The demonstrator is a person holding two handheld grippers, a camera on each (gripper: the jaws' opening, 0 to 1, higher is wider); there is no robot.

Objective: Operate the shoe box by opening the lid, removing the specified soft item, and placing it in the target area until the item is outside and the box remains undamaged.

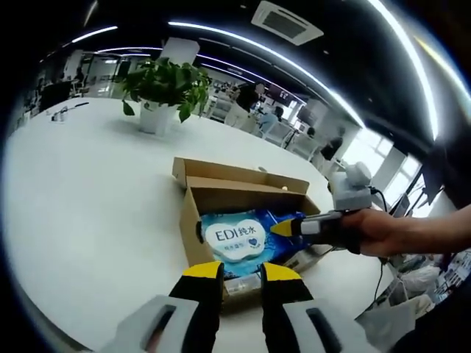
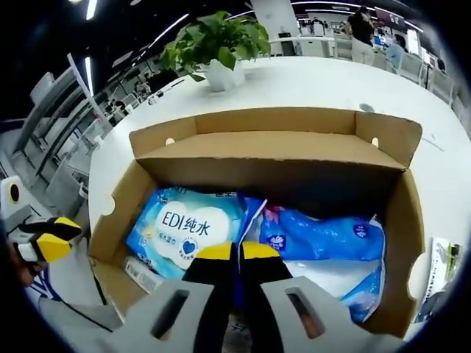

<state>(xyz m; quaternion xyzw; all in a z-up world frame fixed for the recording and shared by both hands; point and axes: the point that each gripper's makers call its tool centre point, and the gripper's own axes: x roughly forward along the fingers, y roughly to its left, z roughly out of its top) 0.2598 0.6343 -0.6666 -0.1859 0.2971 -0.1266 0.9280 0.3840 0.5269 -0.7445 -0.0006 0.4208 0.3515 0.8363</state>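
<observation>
An open cardboard shoe box (image 1: 193,220) (image 2: 401,220) lies on a white table (image 1: 88,206), its lid (image 1: 235,175) folded back. Inside lie a blue wipes pack marked EDI (image 1: 235,239) (image 2: 188,224) and a second blue soft bag (image 2: 324,235). My right gripper (image 2: 237,252) (image 1: 283,229) reaches into the box from above. Its jaws are pressed nearly together at the EDI pack's right edge, with blue film between them. My left gripper (image 1: 241,271) (image 2: 53,237) hovers just outside the box's near wall, its jaws slightly apart and holding nothing.
A potted plant (image 1: 165,84) (image 2: 217,40) stands on the table beyond the box. A person's hand (image 1: 390,232) holds the right gripper. A printed sheet (image 2: 441,272) lies beside the box's right wall. Desks and people fill the far background.
</observation>
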